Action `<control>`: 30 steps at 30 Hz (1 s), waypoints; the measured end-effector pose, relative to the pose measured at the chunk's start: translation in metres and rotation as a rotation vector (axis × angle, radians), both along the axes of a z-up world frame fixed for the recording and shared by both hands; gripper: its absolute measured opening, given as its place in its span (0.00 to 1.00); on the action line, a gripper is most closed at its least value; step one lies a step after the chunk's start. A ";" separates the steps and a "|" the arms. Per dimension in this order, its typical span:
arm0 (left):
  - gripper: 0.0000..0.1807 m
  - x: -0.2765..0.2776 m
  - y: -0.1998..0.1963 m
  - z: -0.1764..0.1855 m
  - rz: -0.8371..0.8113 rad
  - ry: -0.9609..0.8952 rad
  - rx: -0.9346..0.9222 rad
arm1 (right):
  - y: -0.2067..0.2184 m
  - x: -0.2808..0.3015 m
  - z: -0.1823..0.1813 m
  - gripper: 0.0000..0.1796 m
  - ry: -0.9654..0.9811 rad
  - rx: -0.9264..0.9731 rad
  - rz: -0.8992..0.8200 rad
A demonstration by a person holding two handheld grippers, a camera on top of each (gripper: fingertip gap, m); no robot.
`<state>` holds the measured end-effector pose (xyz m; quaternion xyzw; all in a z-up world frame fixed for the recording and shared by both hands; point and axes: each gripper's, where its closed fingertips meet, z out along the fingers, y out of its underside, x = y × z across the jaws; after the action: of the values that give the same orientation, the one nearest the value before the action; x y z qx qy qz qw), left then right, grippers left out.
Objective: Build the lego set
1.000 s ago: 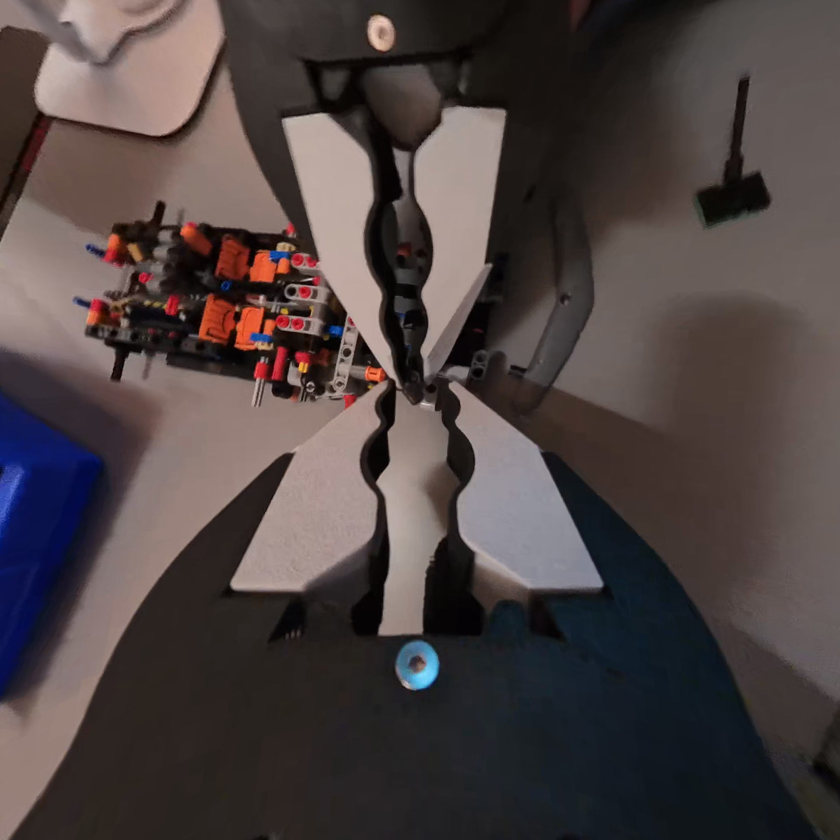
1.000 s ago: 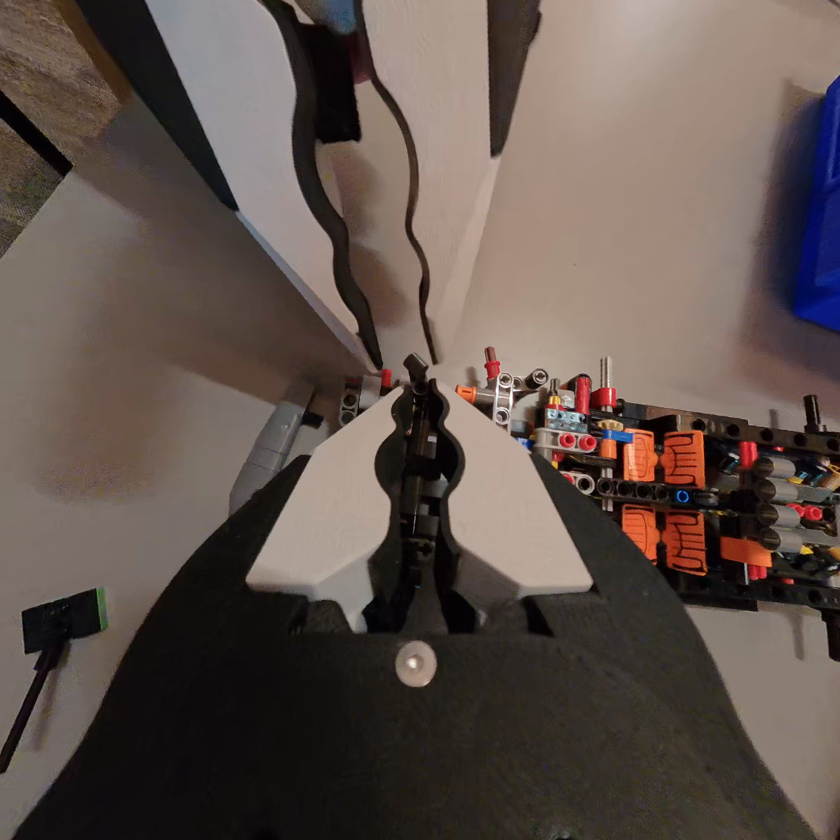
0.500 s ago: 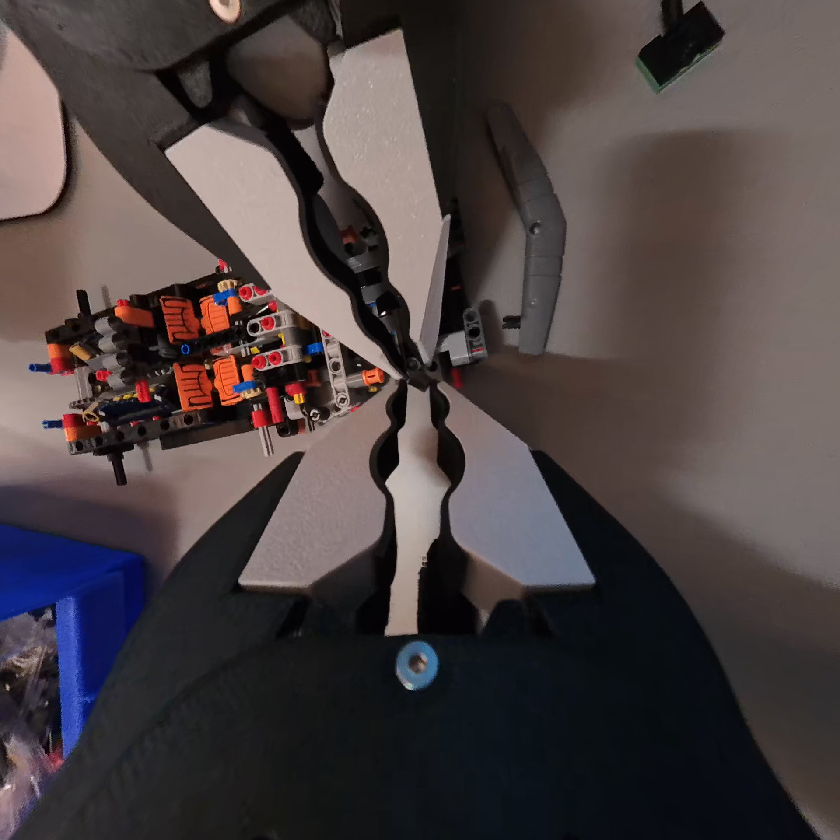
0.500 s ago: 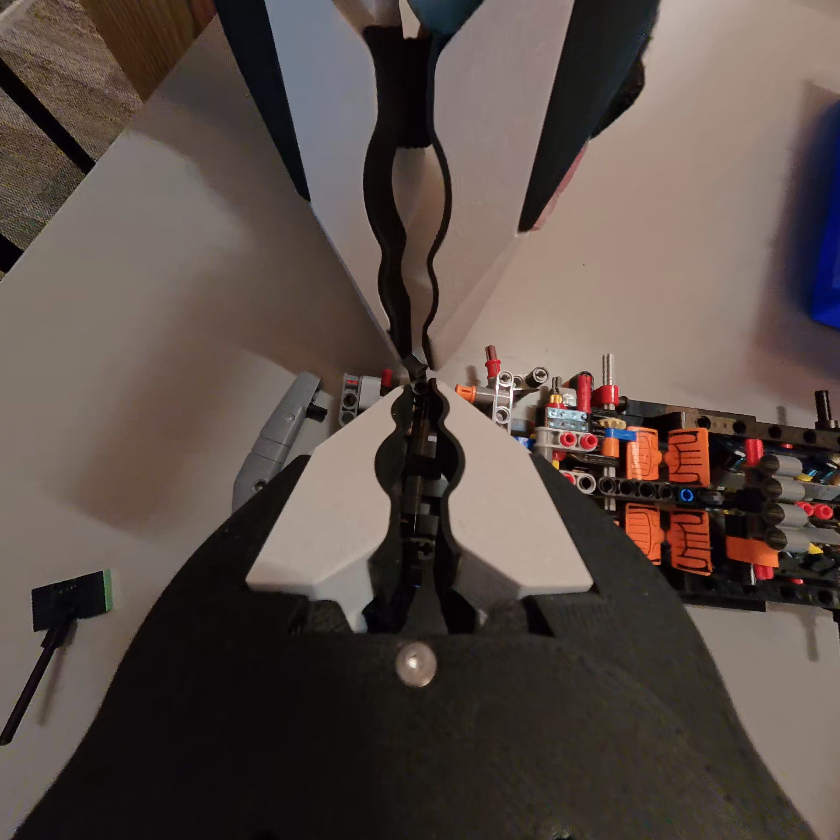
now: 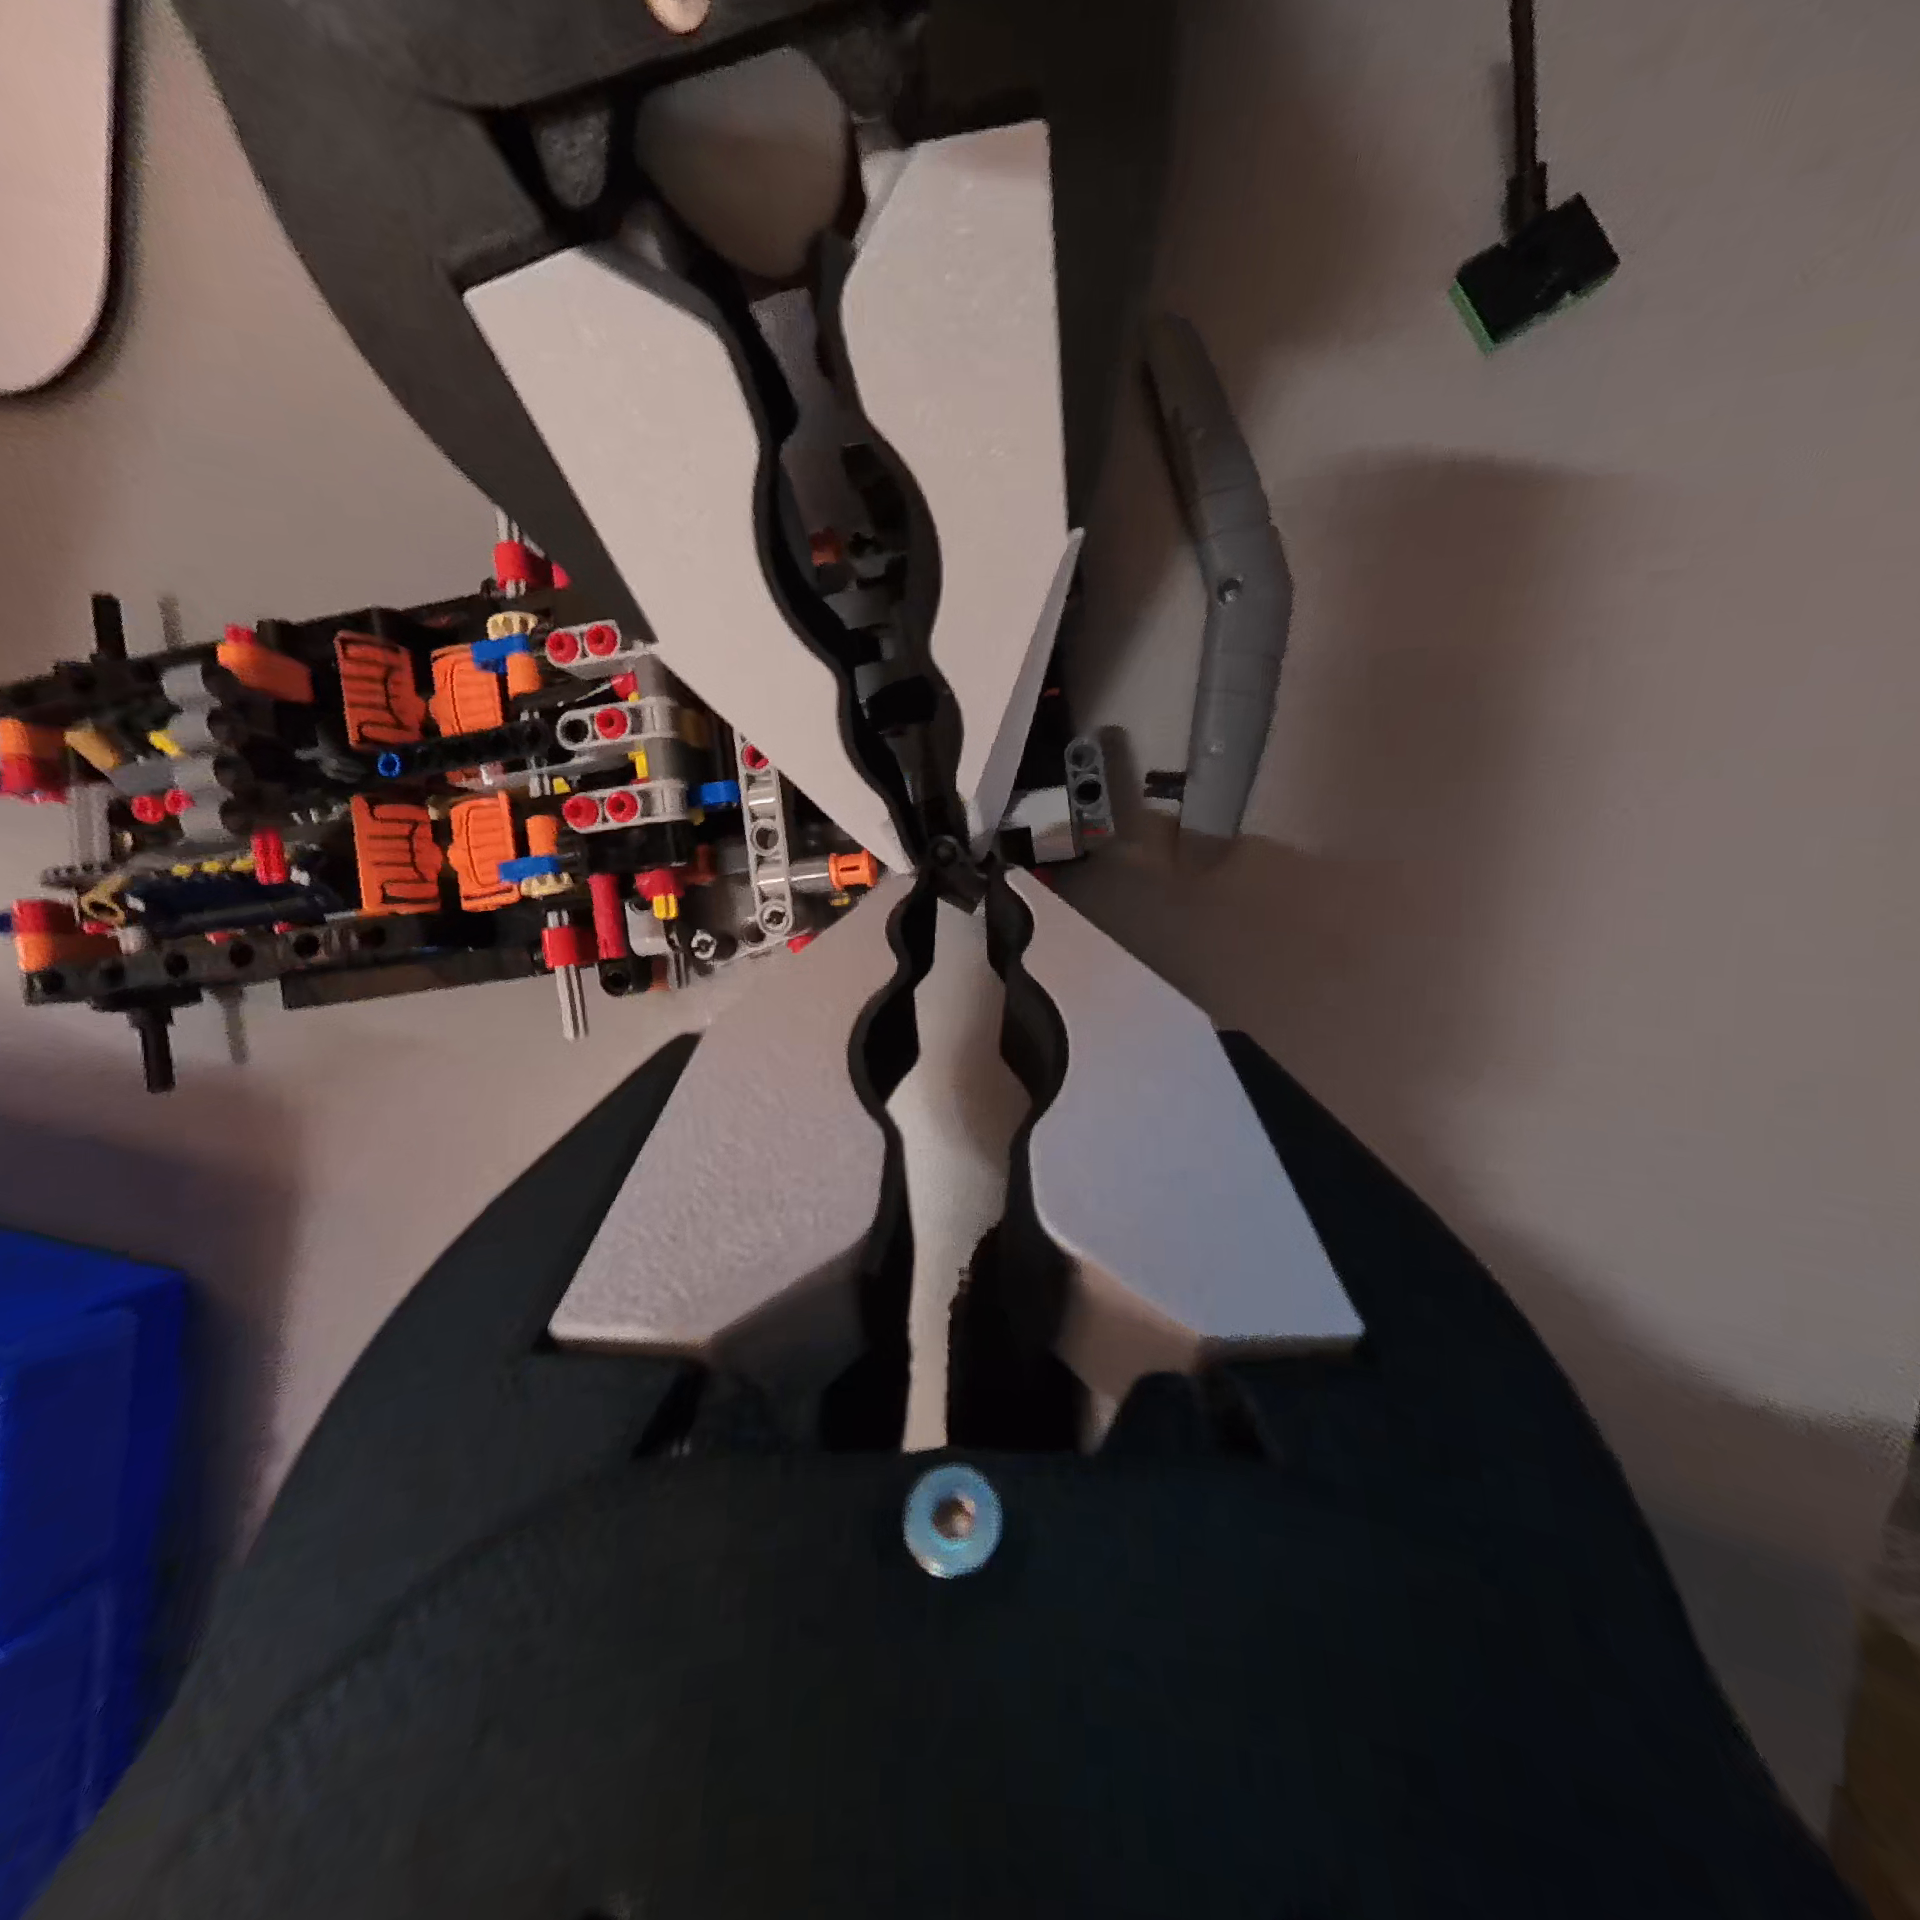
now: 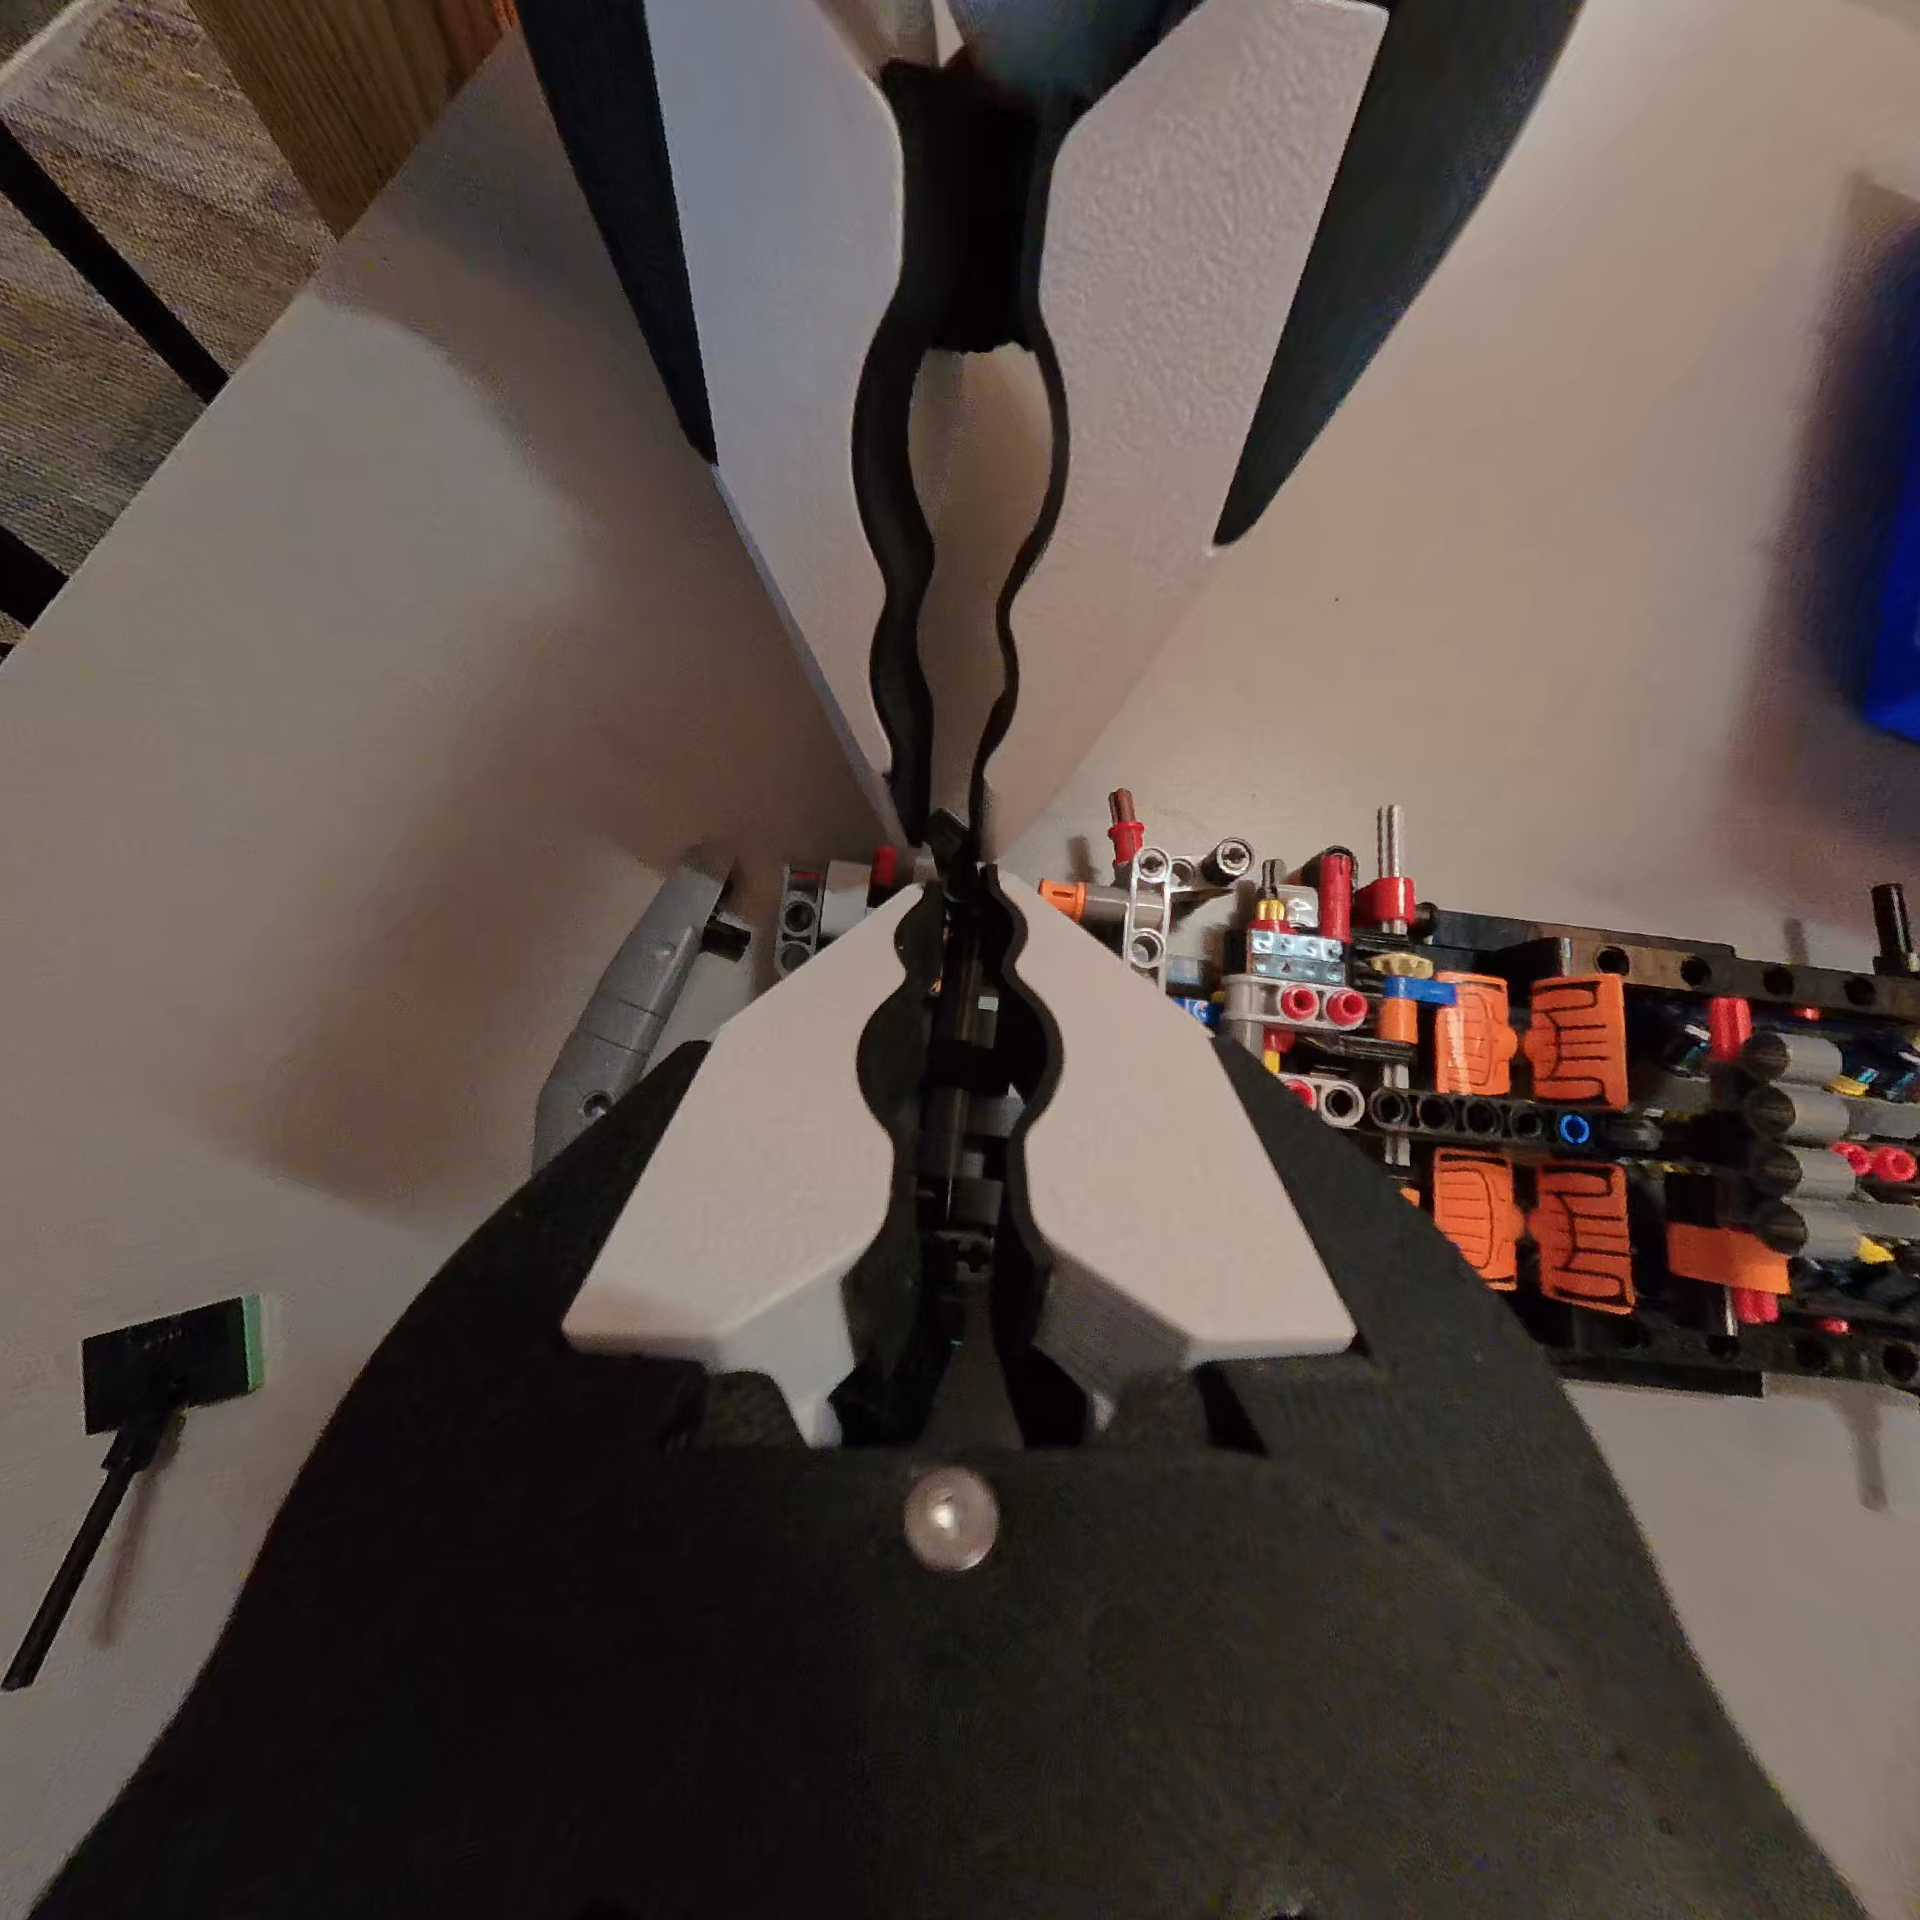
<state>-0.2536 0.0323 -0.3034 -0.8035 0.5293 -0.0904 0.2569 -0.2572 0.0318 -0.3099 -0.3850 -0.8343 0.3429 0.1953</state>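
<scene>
My left gripper (image 5: 951, 896) and my right gripper (image 6: 961, 885) meet tip to tip above the white table. The right gripper is shut on a black rod assembly (image 6: 961, 1091) that runs back between its fingers. The left gripper is shut on a small black piece (image 5: 958, 871) at that rod's front end. In the left wrist view the right gripper (image 5: 935, 844) comes down from the top. In the right wrist view the left gripper (image 6: 943, 823) comes down from the top. The orange, black and grey lego chassis (image 5: 416, 790) (image 6: 1558, 1122) lies on the table beside and below the tips.
A grey curved panel (image 5: 1231, 623) (image 6: 634, 997) and a small grey connector (image 5: 1086, 774) (image 6: 805, 914) lie near the chassis. A black and green piece on a stick (image 5: 1538, 270) (image 6: 171, 1361) lies apart. A blue bin (image 5: 73, 1558) (image 6: 1891, 468) stands beyond the chassis. The table's edge (image 6: 260, 343) drops to the floor.
The two grippers have stayed shut and tip to tip. The left gripper has swung round until it faces the right one nearly head-on. The chassis has not moved.
</scene>
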 end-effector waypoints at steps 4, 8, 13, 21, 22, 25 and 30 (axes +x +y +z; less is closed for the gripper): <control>0.04 -0.001 0.001 0.000 0.117 -0.034 -0.022 | 0.000 0.000 0.000 0.03 -0.003 -0.002 -0.004; 0.04 -0.002 0.001 0.000 0.231 -0.059 -0.035 | 0.000 -0.001 0.000 0.03 -0.002 0.007 -0.017; 0.04 -0.003 0.002 0.000 0.384 -0.112 -0.074 | 0.000 -0.002 0.000 0.03 -0.004 0.010 -0.039; 0.03 -0.008 0.004 -0.001 0.534 -0.131 -0.072 | 0.001 -0.005 0.000 0.03 -0.009 0.007 -0.101; 0.03 -0.008 0.005 -0.001 0.546 -0.137 -0.077 | 0.002 -0.005 -0.001 0.02 -0.008 0.010 -0.106; 0.03 -0.008 0.005 -0.001 0.528 -0.107 -0.073 | 0.002 -0.005 -0.001 0.02 -0.009 0.012 -0.122; 0.03 -0.009 0.005 0.000 0.410 -0.053 -0.059 | 0.001 -0.008 0.003 0.04 0.022 0.007 -0.120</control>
<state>-0.2623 0.0376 -0.3030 -0.8989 0.3450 -0.0727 0.2600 -0.2648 0.0332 -0.3070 -0.4297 -0.8088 0.3318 0.2263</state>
